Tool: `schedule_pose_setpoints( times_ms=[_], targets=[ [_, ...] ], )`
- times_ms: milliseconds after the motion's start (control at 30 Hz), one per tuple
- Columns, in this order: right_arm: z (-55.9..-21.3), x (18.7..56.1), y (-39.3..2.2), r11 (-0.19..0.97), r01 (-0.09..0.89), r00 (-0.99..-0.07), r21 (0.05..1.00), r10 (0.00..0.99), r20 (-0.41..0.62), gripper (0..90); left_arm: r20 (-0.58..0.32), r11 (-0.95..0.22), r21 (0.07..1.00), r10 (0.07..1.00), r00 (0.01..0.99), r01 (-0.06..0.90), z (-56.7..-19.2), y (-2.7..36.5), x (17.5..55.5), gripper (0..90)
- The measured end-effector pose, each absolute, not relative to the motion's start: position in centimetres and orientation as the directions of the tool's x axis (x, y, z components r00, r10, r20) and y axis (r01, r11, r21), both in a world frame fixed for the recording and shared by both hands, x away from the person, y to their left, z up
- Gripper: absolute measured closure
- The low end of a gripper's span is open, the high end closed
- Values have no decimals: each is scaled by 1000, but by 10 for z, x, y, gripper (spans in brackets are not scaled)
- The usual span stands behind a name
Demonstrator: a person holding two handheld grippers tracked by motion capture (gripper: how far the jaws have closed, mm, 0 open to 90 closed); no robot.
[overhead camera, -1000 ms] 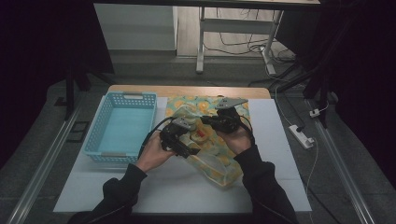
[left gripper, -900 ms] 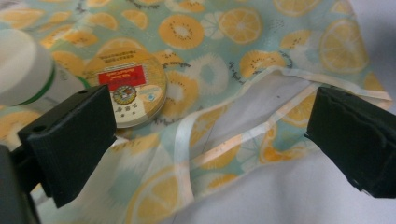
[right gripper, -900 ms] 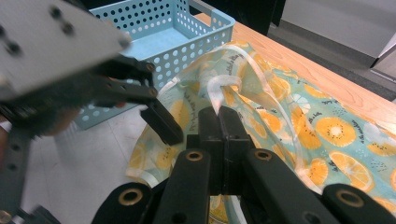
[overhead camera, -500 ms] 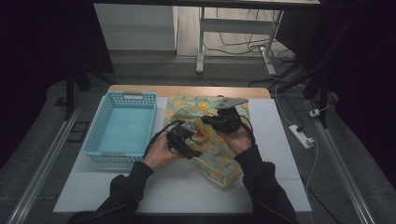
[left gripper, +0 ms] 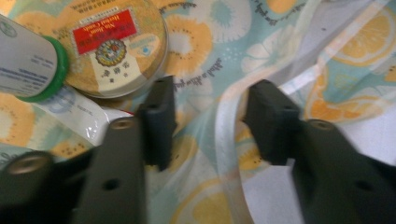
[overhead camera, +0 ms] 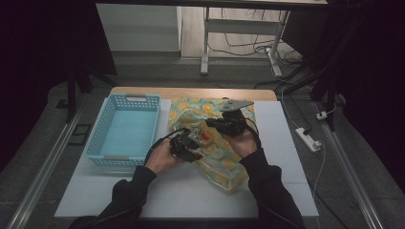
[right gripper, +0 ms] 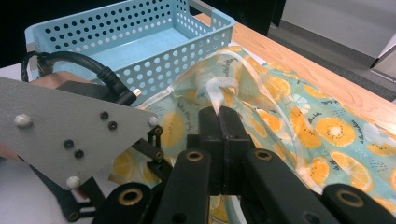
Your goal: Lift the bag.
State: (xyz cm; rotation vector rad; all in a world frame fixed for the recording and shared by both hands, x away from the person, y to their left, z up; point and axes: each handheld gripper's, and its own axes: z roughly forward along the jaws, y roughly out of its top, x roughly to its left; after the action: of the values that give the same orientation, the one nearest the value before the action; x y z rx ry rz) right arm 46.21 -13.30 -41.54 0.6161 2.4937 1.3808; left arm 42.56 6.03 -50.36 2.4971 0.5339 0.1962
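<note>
Bag (overhead camera: 224, 157) | right gripper (right gripper: 219, 116) jaws clamped on its clear rim | left gripper (left gripper: 210, 121) jaws, just closing, straddle opposite rim strip, not yet pressing | tin (left gripper: 116, 46) just beyond.

Dim high view with black surroundings and a lit table; close views bright, the left one blurred.

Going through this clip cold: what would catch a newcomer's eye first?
The bright bag with the orange-slice print, lying mid-table under both hands. The right gripper is shut on the bag's clear rim, lifting it, while the left gripper has just been closing with a fold of the bag between its jaws, pads not yet pressing. Inside the bag lie a round gold tin with a red label and a white bottle with a green cap; the light blue basket sits left.
</note>
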Motion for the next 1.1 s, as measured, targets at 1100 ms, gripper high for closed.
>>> schedule_pose_setpoints(
  times_ms=[1100],
  targets=[
    [-412,464,-138,464,273,-887,843,460,34,900,-94,-636,646,482,871,421,-465,71,417,889]
  ],
)
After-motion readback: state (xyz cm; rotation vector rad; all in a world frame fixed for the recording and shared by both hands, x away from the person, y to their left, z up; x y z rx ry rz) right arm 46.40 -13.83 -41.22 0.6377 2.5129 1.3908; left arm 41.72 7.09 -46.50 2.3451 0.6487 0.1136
